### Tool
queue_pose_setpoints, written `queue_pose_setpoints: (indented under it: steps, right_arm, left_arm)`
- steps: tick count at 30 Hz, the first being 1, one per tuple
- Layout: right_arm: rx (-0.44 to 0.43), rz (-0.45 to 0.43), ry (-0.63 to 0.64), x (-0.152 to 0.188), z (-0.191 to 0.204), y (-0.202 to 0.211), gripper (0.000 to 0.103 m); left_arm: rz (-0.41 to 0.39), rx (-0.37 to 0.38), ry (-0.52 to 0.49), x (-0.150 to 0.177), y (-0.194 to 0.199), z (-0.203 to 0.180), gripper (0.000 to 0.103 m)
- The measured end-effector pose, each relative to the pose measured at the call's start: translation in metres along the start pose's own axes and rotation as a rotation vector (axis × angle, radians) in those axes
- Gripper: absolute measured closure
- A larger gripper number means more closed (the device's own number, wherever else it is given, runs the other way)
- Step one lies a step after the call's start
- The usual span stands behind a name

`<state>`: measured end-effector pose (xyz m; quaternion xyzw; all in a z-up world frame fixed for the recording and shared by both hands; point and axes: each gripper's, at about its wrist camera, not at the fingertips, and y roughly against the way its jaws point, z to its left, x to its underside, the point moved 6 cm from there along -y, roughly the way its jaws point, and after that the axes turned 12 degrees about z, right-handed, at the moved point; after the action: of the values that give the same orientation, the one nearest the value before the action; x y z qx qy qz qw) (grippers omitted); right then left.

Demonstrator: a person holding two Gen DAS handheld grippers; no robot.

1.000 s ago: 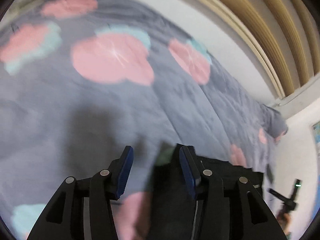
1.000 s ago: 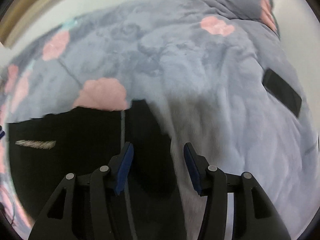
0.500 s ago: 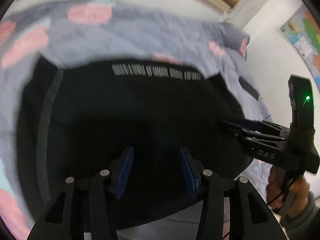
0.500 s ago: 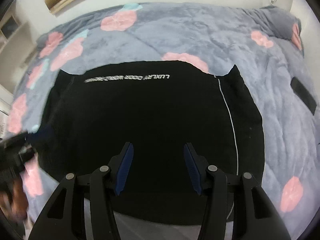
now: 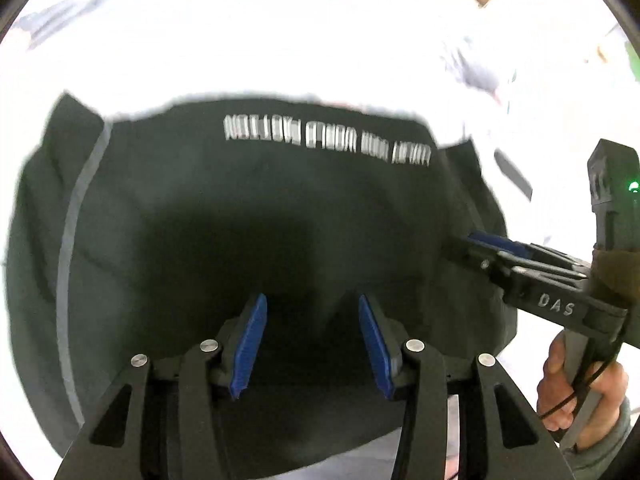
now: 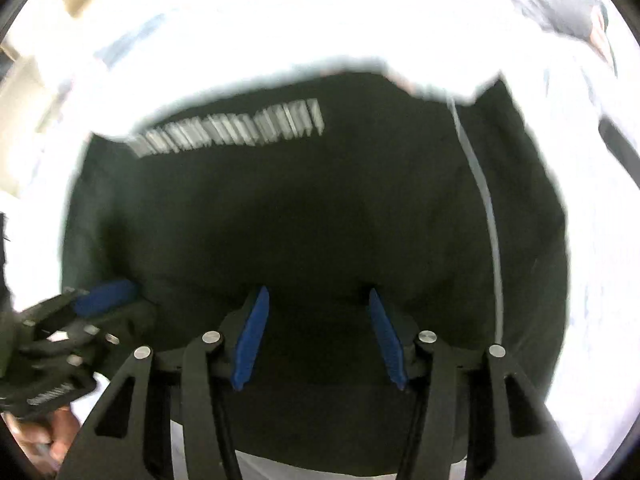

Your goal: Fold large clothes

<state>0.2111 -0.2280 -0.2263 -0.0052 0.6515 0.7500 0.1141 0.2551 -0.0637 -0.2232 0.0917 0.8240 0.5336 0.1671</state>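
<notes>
The left tool [image 5: 310, 340] hangs with its blue-padded jaws spread wide and nothing between them. Directly ahead of and beneath it lies the black fabric garment [image 5: 248, 216], spread flat on the bed [image 5: 280, 40], whose cover is washed out to white. A line of blurred white lettering [image 5: 326, 142] runs across the garment's far side, and a pale stripe [image 5: 70, 240] runs down to the tool's left. The right tool [image 6: 320, 336] is likewise wide apart and empty over the same garment [image 6: 320, 208]; in the left view its tips [image 5: 480, 246] reach over the garment's right edge.
</notes>
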Motion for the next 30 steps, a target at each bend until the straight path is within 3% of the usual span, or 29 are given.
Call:
queue_pose_setpoints:
  steps: [3,5,7,9,12,17,23,30]
  right_arm:
    - [0.010,-0.089,0.026,-0.028,0.011,0.026,0.047]
    - [0.005,-0.101,0.006,-0.049,0.013,0.021,0.047]
    - [0.019,-0.075,-0.015,-0.066,0.009,0.002,0.048]
    - [0.021,0.009,-0.045,-0.073,0.001,-0.035,0.050]
    - [0.003,0.068,-0.066,-0.073,-0.007,-0.076,0.050]
    - [0.017,0.070,-0.058,-0.075,-0.001,-0.069,0.049]
    - [-0.139,0.033,-0.107,-0.048,0.000,-0.015,0.047]
    - [-0.091,0.044,-0.102,0.011,-0.015,0.018,0.047]
  left_arm:
    - [-0.047,0.046,0.077,-0.028,0.012,0.010,0.054]
    - [-0.039,0.026,0.120,-0.042,0.003,0.021,0.054]
    - [0.029,-0.033,0.171,-0.054,-0.025,0.039,0.054]
    - [0.072,-0.012,0.213,-0.058,-0.049,0.051,0.054]
    - [0.067,-0.069,0.173,-0.060,-0.059,0.047,0.054]
    - [0.048,-0.137,0.121,-0.054,-0.046,0.034,0.054]
    - [-0.005,-0.212,0.093,-0.033,0.009,0.015,0.054]
    - [-0.082,-0.279,0.082,-0.006,0.065,-0.008,0.054]
